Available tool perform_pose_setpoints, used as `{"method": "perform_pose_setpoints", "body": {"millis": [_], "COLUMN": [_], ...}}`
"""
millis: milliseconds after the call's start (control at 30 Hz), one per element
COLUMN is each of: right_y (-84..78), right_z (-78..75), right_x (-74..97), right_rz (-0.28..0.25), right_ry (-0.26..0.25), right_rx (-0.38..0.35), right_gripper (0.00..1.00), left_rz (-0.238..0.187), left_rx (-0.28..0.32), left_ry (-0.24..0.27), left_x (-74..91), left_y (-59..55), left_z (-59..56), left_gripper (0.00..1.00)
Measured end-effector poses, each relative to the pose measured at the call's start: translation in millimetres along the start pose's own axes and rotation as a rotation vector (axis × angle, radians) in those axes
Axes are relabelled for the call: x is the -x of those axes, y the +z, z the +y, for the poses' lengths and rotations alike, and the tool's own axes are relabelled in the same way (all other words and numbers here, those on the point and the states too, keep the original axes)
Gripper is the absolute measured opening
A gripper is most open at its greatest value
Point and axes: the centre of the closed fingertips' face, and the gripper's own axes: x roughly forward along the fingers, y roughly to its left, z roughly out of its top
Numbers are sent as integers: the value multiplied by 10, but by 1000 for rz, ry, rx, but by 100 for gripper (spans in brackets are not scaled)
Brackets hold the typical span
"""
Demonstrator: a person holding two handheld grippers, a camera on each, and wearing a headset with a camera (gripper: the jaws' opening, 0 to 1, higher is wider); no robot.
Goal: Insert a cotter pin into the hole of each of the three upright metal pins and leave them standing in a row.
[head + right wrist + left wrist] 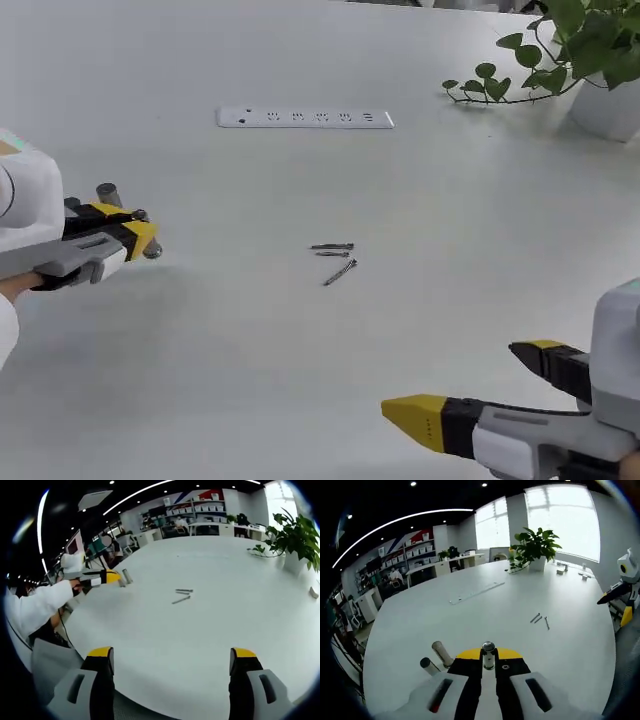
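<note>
- At the near right edge of the pale grey table: white-bodied right gripper with black, yellow-tipped jaws, spread wide apart above bare surface; same wide gap seen in the right gripper view.
- At the left edge, a little farther in: matching left gripper, pressed together and pinching 1 short grey metal pin between its yellow tips, rounded end up.
- Just beside that gripper, on its far-left side: 2 more grey metal pins, close together but apart from each other, standing on the table; 1 of them visible in the head view just behind the jaws.
- Behind the left gripper in the right gripper view: a white sleeve.
- Around the middle of the table, well apart from both grippers: 3 thin metal cotter pins lying flat in a loose cluster, 2 roughly parallel, the 3rd angled just beside them.
- Farther back, toward the far edge: long white power strip, lying flat.
- At the far right corner: green leafy plant in a white pot, with 1 stem trailing onto the table.
</note>
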Motion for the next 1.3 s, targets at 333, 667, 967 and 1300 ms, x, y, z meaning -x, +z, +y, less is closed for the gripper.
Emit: {"method": "perform_pose_setpoints", "body": {"millis": [333, 667, 967, 1300], "right_y": [11, 28, 5, -47], "right_z": [35, 62, 79, 50], "right_x": [-2, 26, 85, 117], "right_rz": [-10, -25, -23, -30], "right_ry": [15, 16, 19, 9], "right_rx": [8, -1, 17, -3], "right_gripper": [94, 94, 94, 93], "left_rz": [-23, -1, 22, 33], "left_rx": [-31, -75, -95, -76], "left_ry": [-105, -176, -227, -271], "left_x": [245, 306, 259, 202], "left_y": [110, 21, -138, -242], "left_z": [-418, -936, -1316, -1465], "left_gripper": [5, 5, 5, 5]}}
